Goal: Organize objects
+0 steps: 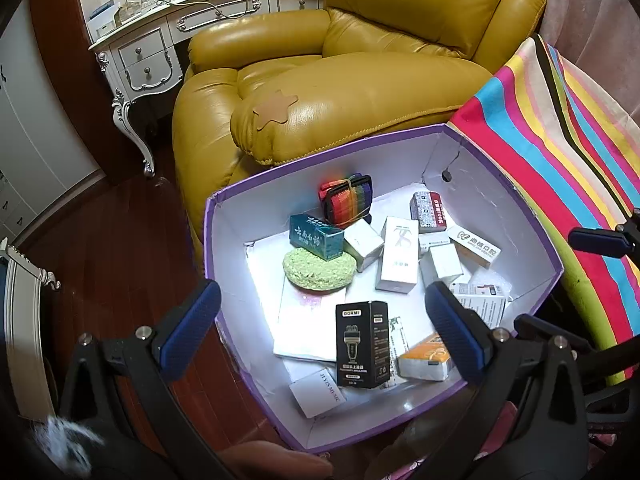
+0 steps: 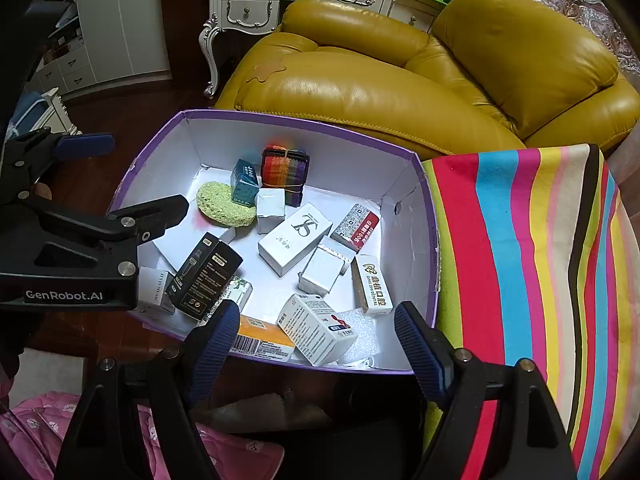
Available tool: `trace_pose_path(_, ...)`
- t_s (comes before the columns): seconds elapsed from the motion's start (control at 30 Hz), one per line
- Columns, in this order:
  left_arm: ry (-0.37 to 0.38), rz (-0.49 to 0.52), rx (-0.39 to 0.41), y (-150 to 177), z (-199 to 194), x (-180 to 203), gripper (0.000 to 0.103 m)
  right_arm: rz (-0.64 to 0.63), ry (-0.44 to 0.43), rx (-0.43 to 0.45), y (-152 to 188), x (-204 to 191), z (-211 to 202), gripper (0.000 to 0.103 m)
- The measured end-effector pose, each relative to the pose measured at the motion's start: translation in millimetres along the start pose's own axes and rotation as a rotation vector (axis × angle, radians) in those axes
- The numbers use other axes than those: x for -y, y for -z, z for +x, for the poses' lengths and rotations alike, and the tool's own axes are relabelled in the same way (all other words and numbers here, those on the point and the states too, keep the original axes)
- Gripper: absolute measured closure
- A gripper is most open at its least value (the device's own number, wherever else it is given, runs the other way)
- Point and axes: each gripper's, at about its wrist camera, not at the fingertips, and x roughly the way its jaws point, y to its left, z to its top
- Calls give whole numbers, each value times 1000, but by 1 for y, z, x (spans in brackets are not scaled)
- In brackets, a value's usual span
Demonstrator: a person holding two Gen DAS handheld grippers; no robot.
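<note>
A purple-rimmed white box (image 1: 532, 216) (image 2: 404, 184) holds several small packages: a black DORMI box (image 1: 362, 344) (image 2: 204, 276), a tall white box (image 1: 398, 254) (image 2: 294, 238), a green sponge (image 1: 319, 268) (image 2: 224, 204), a teal box (image 1: 316, 236) (image 2: 245, 182), a rainbow strap roll (image 1: 347, 199) (image 2: 285, 172) and an orange-white pack (image 1: 426, 358) (image 2: 262, 338). My left gripper (image 1: 324, 328) is open above the box's near left side, around the DORMI box but apart from it. My right gripper (image 2: 318, 354) is open and empty over the box's near edge.
A yellow leather armchair (image 1: 360, 80) (image 2: 400, 92) stands behind the box. A striped cloth (image 1: 568, 152) (image 2: 532, 264) lies to the box's right. A white ornate desk (image 1: 140, 52) (image 2: 256, 0) stands at the back left on the dark wood floor (image 1: 120, 248). Pink fabric (image 2: 40, 424) lies near me.
</note>
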Motion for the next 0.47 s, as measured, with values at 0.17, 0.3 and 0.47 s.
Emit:
trace_pose_path(0.17,1,-6,1,4,-4,4,0,-1,-2,-2,0,-1,1,22)
trace_pose_path(0.3,7,-11,-1,7,-6,6,0,-4,-5,-3,2,-2,1,22)
trace_pose_path(0.47,0,-39,45,13,-12,6,0,-8,-6,-7,4,-2,2,22)
